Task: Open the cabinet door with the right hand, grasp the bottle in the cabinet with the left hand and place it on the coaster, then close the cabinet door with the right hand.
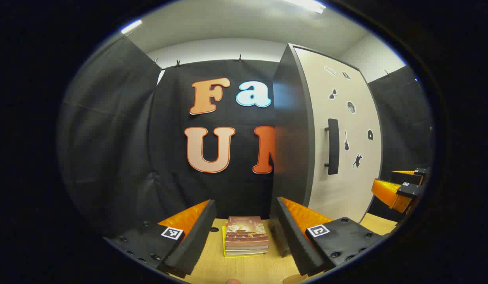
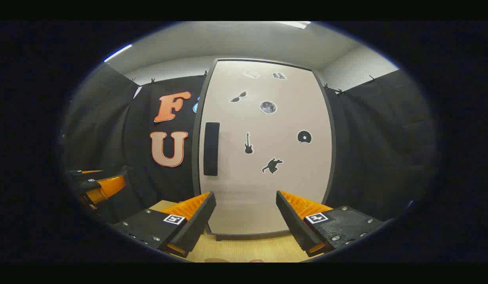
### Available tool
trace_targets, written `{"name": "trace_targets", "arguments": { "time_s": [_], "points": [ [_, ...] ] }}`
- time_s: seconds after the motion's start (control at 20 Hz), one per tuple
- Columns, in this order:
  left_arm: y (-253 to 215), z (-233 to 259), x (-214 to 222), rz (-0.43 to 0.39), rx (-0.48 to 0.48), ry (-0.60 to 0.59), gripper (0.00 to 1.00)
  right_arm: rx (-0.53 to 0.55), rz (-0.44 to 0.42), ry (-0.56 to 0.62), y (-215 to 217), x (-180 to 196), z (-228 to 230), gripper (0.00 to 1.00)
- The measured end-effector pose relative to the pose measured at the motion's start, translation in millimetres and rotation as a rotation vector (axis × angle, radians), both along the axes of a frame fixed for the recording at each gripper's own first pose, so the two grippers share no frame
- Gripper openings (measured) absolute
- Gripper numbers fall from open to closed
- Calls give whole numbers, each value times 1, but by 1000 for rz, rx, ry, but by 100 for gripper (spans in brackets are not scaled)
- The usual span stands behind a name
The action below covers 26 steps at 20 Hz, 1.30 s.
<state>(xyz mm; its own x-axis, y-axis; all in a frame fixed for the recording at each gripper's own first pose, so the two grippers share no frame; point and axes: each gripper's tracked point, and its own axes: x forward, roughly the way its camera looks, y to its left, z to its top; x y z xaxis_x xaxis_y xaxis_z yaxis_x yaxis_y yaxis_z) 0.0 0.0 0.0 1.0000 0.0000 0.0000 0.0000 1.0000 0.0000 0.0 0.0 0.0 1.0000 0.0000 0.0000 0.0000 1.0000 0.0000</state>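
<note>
Pale and flat, the cabinet door stood shut straight ahead of the right claw, whose fingers were spread wide with nothing between them. A dark vertical handle sat on the door's left side, above and a little left of that claw's left finger, near but not touching. Small dark stickers dotted the panel to the right of the handle.

The door looked like a stiff, rigid board on hinges along its far edge, probably light to swing. The bar handle looked smooth and hard; a sound hold would likely be across its middle, one finger on each side, so the pull ran outward without slipping off the ends.

The bottle was presumably behind the closed door, so how heavy, slick or fragile it was could not be judged. No coaster could be made out for certain.

The left claw was also spread open and empty, low over the wooden counter. A small stack of books lay on the counter between its fingers, not gripped. The cabinet rose ahead and to its right, its dark side panel facing that claw, with the handle seen farther right. The right claw also showed at the far right of the left gripper view.
</note>
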Motion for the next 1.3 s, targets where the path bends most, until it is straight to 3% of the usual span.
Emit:
{"name": "trace_targets", "arguments": {
  "time_s": [0.5, 1.3],
  "points": [
    [11, 3, -1, 39, 8, -6, 98, -23, 38, -21, 13, 5, 4, 95],
    [0, 6, 9, 11, -12, -9, 98, 12, 40, -59, 15, 18, 23, 95]
  ]
}}
